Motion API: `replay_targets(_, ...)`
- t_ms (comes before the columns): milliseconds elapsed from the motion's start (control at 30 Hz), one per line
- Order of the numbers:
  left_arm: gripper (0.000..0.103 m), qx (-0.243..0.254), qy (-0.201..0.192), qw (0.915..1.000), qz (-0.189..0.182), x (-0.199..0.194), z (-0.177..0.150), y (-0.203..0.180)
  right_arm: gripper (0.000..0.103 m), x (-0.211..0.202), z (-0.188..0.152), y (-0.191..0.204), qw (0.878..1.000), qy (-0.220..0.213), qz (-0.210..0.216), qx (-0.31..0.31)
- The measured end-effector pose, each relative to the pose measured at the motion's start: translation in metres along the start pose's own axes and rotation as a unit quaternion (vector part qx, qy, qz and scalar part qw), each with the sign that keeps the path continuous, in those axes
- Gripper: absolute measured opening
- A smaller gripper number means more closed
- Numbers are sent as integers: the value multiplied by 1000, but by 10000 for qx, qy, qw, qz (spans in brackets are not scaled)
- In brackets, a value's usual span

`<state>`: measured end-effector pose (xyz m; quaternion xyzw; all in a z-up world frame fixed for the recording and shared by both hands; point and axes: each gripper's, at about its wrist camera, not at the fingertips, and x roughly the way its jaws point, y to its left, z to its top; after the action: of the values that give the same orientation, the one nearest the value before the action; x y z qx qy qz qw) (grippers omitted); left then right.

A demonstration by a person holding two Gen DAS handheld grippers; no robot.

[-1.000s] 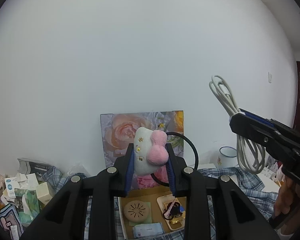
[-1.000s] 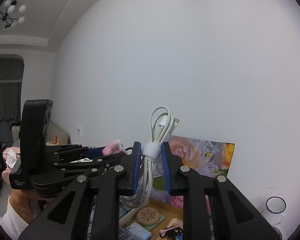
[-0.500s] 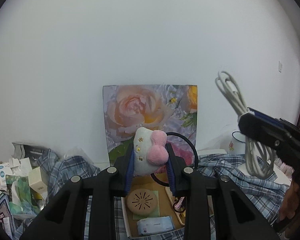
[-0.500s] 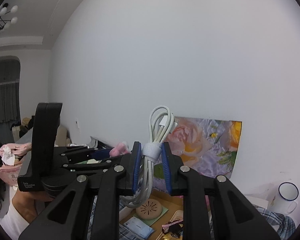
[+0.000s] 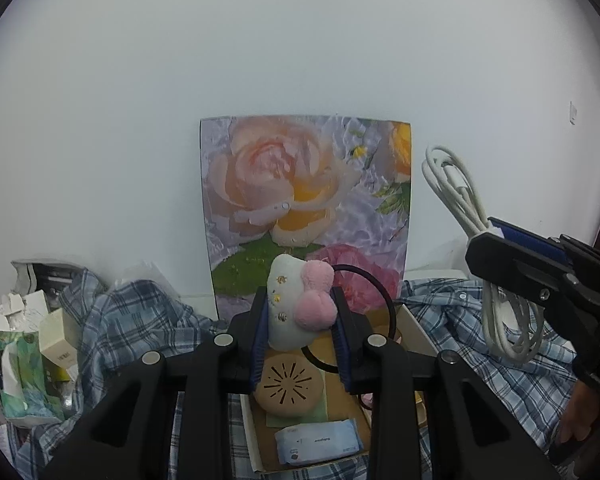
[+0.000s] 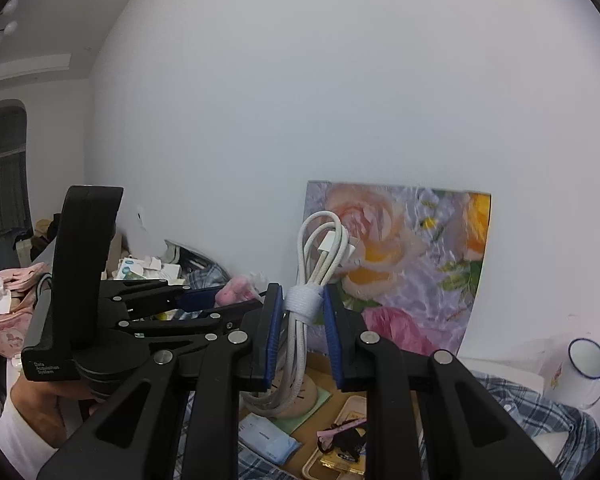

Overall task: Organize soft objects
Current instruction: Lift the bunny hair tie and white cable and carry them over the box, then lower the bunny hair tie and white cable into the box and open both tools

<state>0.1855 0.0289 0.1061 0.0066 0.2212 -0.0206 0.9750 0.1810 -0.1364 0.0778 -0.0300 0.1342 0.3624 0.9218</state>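
**Both loads in hand, over the box**

Left wrist view: my left gripper [image 5: 300,328] has its jaws clamped on the plush hair tie [image 5: 296,300], a white cat face with a pink bow, its black elastic loop hanging out to the right of the jaws. Below and just past the jaws lies the cardboard box [image 5: 415,328], open, with a round tan puff [image 5: 288,385] directly under the fingertips and a blue tissue pack [image 5: 317,445] nearer me. A flower picture [image 5: 303,200] leans on the wall behind. Off to the right of the jaws, my right gripper [image 5: 495,236] shows side-on with the white cable hanging from it.

Right wrist view: the right gripper [image 6: 300,312] is pinched on the strap of the coiled cable [image 6: 321,248]; loops stand above the jaws and dangle below, over the puff. Below and right of the jaws sits a small tray [image 6: 349,406] with a pink hair clip [image 6: 339,428]. A mug [image 6: 585,372] stands far right on the plaid cloth [image 6: 539,404].

I judge this as the carry-to-box step. Next I'd need to lower each load to a free spot in the box before letting go, keeping the elastic from snagging a finger.
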Motion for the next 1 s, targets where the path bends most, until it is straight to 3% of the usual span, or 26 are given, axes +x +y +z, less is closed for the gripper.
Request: replay_targets(1000,31,22,1123,9936,125,90,-57,0,20,81,-73,-36,9919,1156,47,532)
